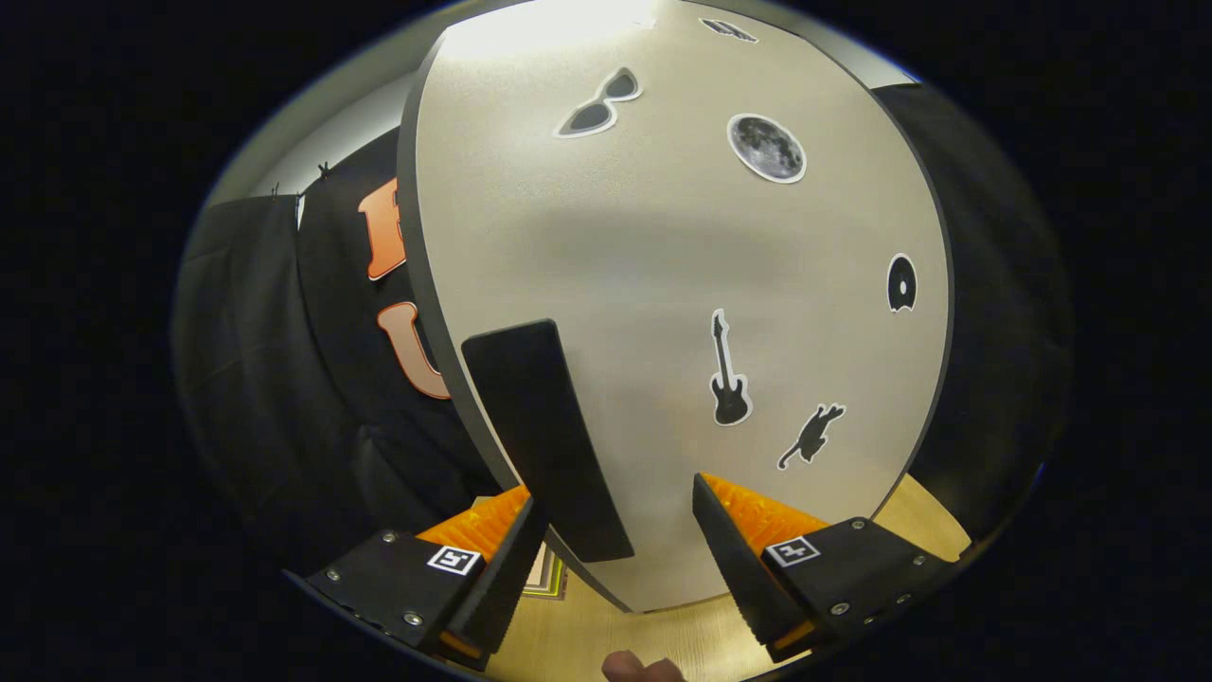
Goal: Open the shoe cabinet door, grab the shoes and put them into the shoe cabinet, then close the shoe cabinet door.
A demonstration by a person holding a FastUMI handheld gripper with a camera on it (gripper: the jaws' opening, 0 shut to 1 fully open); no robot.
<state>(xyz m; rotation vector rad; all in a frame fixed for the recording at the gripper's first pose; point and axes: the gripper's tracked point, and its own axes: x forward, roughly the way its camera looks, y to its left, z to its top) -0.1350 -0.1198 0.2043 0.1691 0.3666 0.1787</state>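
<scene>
The jaws (620,559) stand apart, clamped on nothing, pointing at a pale shoe cabinet door (682,284) that rises just ahead of them. A long dark handle (544,436) sits on the door near its left edge, its lower end reaching down into the gap between the jaws, closer to the left finger (502,578) than to the right finger (748,568); whether either finger touches it cannot be told. The door looks shut, so the opening step seems not yet done. The likely trouble from here: the handle lies off-centre in the gap, so closing could catch only its edge and slip off, or push the door instead of pulling it. A pull at an angle could also drag the fingers free of the handle. Beyond the handle, the door carries stickers: a guitar (729,374), a cat (811,436), a moon (767,147), sunglasses (598,102). What is inside the cabinet is hidden behind the door. Below the jaws lies a light wooden floor (682,635).
</scene>
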